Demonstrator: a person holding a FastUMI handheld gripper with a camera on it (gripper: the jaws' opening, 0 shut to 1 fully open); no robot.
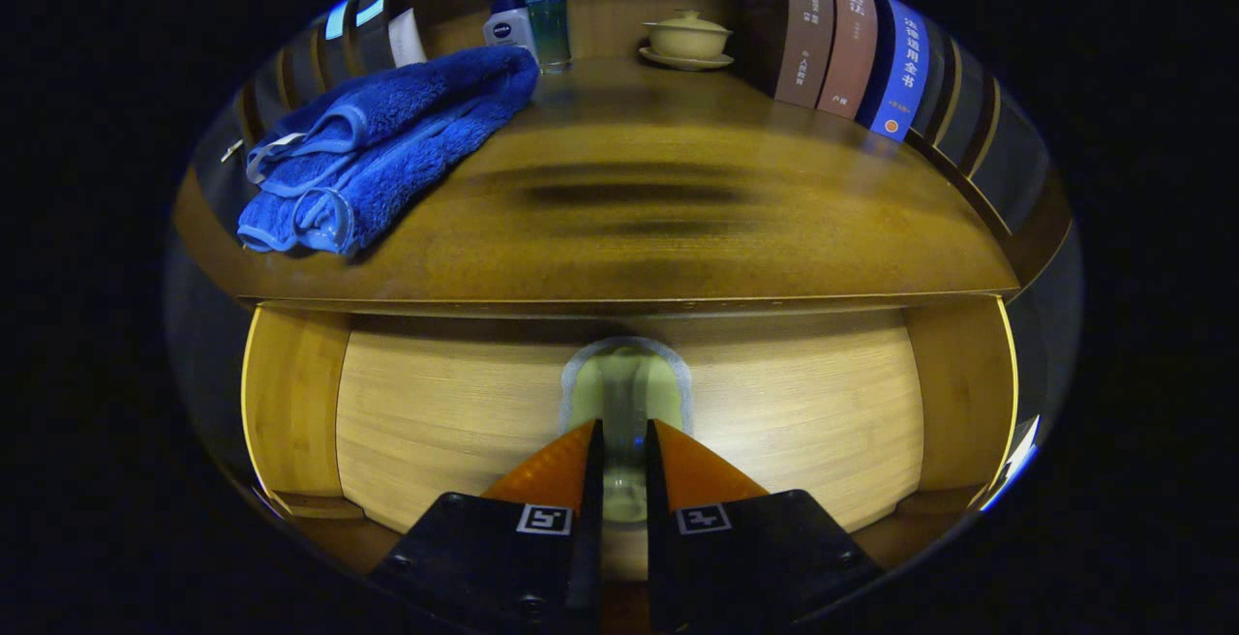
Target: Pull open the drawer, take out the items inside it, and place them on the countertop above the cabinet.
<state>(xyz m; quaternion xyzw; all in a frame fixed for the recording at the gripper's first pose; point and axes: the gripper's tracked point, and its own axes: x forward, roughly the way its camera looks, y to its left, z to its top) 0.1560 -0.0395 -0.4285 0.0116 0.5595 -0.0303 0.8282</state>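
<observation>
Fingers gripped a pale item in the open drawer; the towel already lay on the counter.

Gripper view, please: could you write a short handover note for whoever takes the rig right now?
Gripper: fingers nearly closed at the handle cut-out of the drawer; whether they grip its edge cannot be told.
Drawer front faces the fingers under the countertop; its inside is not visible.
Countertop holds a blue towel, bottles, a lidded cup and books.
Left: pull the drawer open, lift the items out, set them on the countertop.
</observation>
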